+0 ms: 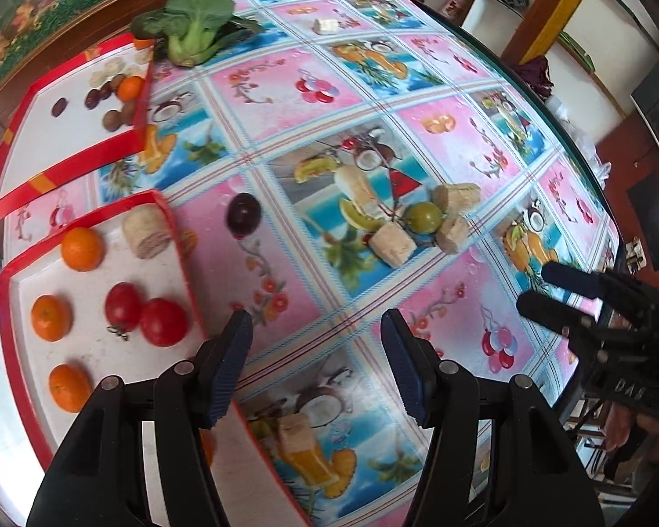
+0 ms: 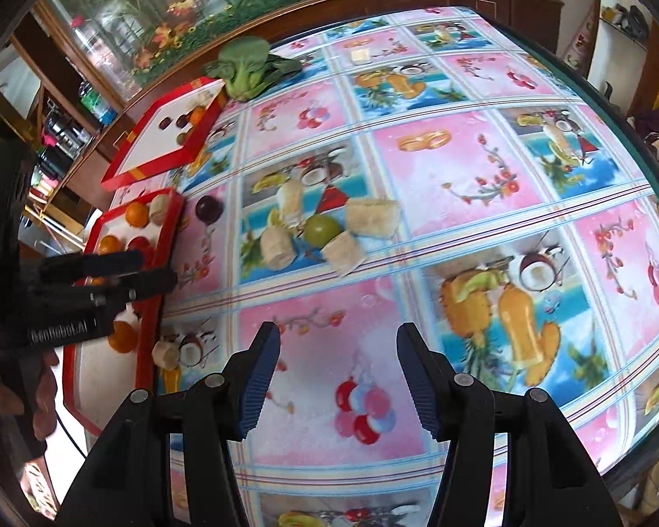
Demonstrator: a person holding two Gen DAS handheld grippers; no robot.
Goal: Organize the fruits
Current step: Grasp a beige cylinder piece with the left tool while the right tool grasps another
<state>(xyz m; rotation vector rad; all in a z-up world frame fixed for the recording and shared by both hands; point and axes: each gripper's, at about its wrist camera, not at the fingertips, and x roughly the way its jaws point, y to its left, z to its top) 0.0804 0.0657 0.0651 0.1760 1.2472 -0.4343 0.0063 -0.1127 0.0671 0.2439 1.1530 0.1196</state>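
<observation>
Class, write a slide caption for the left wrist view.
Open left gripper hovers beside a red tray of oranges and tomatoes.

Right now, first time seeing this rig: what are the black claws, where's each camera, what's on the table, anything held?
No robot here: a person holds a two-finger gripper in each hand, with a fisheye camera on each looking along its fingers. One picture looks out from the left gripper, the other from the right gripper. Both are open and hold nothing. On the patterned tablecloth lie a near red tray with oranges and tomatoes, a far red tray with small fruit, a dark plum, a green fruit among pale cut chunks, and a leafy green vegetable.
</observation>
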